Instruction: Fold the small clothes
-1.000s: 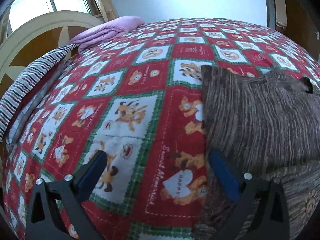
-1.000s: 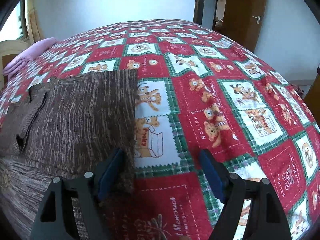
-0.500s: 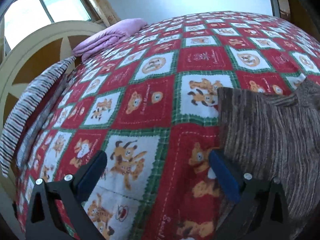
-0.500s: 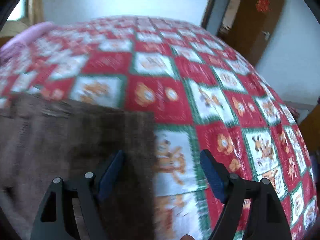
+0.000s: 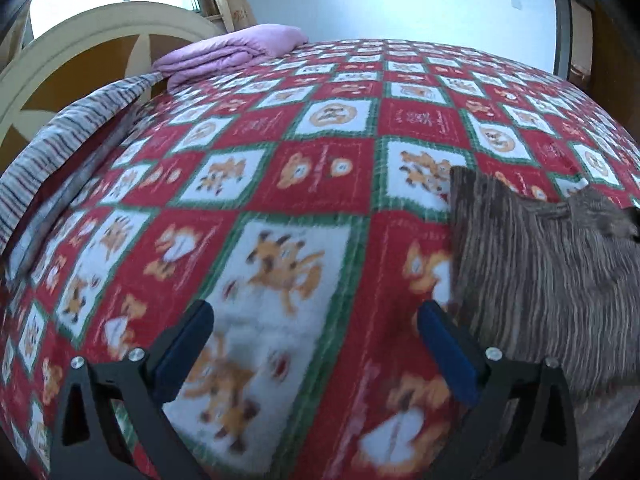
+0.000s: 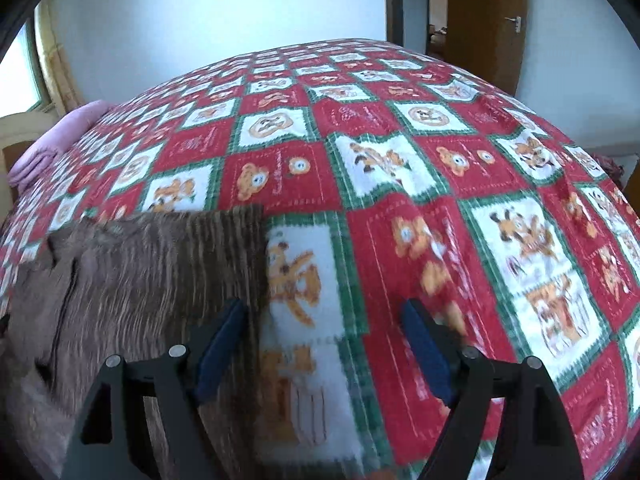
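Note:
A brown striped knitted garment [image 5: 544,264] lies flat on the bed's red, white and green bear-print blanket [image 5: 288,184]. In the left wrist view it fills the right side. My left gripper [image 5: 316,320] hangs open above the blanket, with its right finger close to the garment's left edge. In the right wrist view the same garment [image 6: 132,276] covers the lower left. My right gripper [image 6: 324,316] is open too; its left finger is over the garment's right edge and its right finger is over bare blanket. Nothing is held by either.
A folded purple quilt [image 5: 236,52] lies at the head of the bed beside a cream headboard [image 5: 92,36]. A striped cloth [image 5: 68,136] drapes the bed's left side. A brown door [image 6: 488,20] stands behind the bed at the right.
Both grippers swung along the garment's edges and back, so the views tilted and returned. Both stayed open and the garment stayed flat.

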A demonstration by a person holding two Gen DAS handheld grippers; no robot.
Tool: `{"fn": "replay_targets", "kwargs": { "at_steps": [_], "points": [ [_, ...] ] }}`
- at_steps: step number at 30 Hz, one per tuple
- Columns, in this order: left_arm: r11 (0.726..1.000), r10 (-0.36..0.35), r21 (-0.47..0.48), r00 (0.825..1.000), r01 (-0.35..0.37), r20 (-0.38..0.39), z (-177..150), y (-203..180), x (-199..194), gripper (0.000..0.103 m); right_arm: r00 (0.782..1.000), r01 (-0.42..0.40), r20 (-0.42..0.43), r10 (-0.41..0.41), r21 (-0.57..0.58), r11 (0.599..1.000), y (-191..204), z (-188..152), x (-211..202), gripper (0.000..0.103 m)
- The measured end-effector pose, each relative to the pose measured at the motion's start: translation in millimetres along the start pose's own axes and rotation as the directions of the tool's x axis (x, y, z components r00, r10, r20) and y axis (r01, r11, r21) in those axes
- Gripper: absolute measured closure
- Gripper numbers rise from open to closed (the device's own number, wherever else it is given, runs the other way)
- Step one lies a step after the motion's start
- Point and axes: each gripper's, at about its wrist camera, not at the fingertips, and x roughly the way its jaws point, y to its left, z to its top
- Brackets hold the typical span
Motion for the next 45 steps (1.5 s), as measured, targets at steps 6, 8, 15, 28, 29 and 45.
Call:
{"fn": "replay_targets", "kwargs": {
  "at_steps": [6, 8, 15, 28, 29, 45],
  "points": [
    [0.998, -0.061, -0.002, 0.998, 0.061, 0.007, -17, 9, -19, 0.0, 0.999, -0.035, -0.014, 0.035, 0.011, 0.999, -6, -20, -12, 0.023],
    [0.996, -0.087, -0.001, 0.996, 0.087, 0.018, -26, 13, -29, 0.0, 1.0, -0.017, -0.024, 0.016, -0.013, 1.0, -1, -27, -17, 0.023],
    [0.993, -0.116, 0.028, 0.99, 0.115, 0.075, -54, 18, -59, 0.0, 0.998, -0.048, -0.028, 0.048, 0.015, 0.999, -2, -51, -40, 0.023],
    [0.989, -0.131, 0.075, 0.986, 0.124, 0.101, -82, 19, -82, 0.0, 1.0, 0.004, -0.027, -0.006, -0.072, 0.997, 12, -92, -68, 0.022],
    [0.989, -0.133, 0.076, 0.986, 0.126, 0.098, -84, 19, -83, 0.0, 1.0, 0.002, -0.026, -0.004, -0.073, 0.997, 11, -94, -70, 0.022],
    [0.979, -0.176, 0.118, 0.983, 0.168, 0.059, -128, 25, -109, 0.0, 0.999, -0.007, -0.051, 0.004, -0.066, 0.998, 7, -130, -103, 0.022]
  ]
}}
